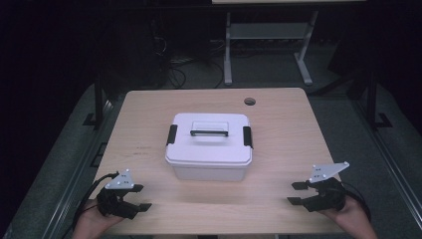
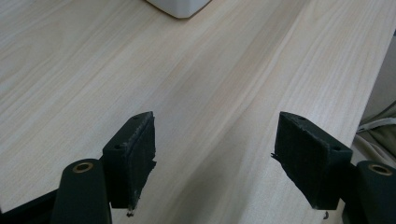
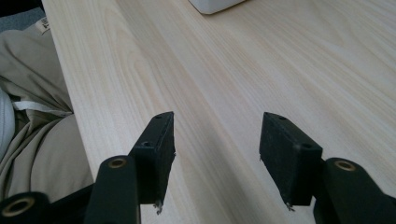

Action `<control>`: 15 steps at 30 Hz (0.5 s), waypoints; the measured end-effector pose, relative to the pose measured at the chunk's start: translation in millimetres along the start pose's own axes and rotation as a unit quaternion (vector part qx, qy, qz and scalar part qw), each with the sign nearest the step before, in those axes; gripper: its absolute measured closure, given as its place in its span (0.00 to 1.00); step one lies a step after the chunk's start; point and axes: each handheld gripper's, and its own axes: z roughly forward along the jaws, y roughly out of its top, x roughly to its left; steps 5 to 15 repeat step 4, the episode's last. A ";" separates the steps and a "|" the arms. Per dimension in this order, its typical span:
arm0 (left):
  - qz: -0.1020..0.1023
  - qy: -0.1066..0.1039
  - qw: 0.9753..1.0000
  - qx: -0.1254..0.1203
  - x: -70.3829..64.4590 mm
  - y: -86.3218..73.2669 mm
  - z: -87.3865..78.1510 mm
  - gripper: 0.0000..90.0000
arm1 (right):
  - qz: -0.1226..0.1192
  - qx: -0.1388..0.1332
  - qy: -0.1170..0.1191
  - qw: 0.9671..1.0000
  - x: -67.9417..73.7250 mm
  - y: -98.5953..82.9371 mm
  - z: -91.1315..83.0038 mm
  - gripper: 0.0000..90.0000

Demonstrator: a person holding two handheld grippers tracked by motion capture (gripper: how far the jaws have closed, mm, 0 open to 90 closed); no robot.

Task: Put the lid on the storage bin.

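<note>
A white plastic box (image 1: 209, 147) with a lid, a black handle (image 1: 209, 133) on top and black side latches stands shut in the middle of the wooden table (image 1: 144, 107). My left gripper (image 1: 141, 197) rests near the front left edge, open and empty. At the front right, my right gripper (image 1: 297, 193) is likewise open with nothing between its fingers. In the left gripper view my left gripper (image 2: 215, 158) points over bare wood toward a corner of the white box (image 2: 180, 7). In the right gripper view my right gripper (image 3: 217, 149) faces the white box (image 3: 215, 5) too.
A round cable hole (image 1: 250, 101) lies at the table's back right. Behind the table stands another desk's grey frame (image 1: 268, 45) with cables on the floor. A person's beige trousers (image 3: 32, 93) show past the table's front edge.
</note>
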 end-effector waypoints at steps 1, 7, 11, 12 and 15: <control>0.000 -0.001 1.000 0.001 0.2 -0.1 0.5 0.32 | 0.003 0.000 -0.001 1.000 0.9 -0.8 -0.4 0.49; -0.002 0.000 1.000 0.000 0.6 -0.5 0.9 0.32 | 0.003 0.000 -0.002 1.000 2.4 -3.0 -1.0 0.49; -0.002 0.000 1.000 0.000 0.6 -0.5 0.9 0.32 | 0.003 0.000 -0.002 1.000 2.4 -3.0 -1.0 0.49; -0.002 0.000 1.000 0.000 0.6 -0.5 0.9 0.32 | 0.003 0.000 -0.002 1.000 2.4 -3.0 -1.0 0.49; -0.002 0.000 1.000 0.000 0.6 -0.5 0.9 0.32 | 0.003 0.000 -0.002 1.000 2.4 -3.0 -1.0 0.49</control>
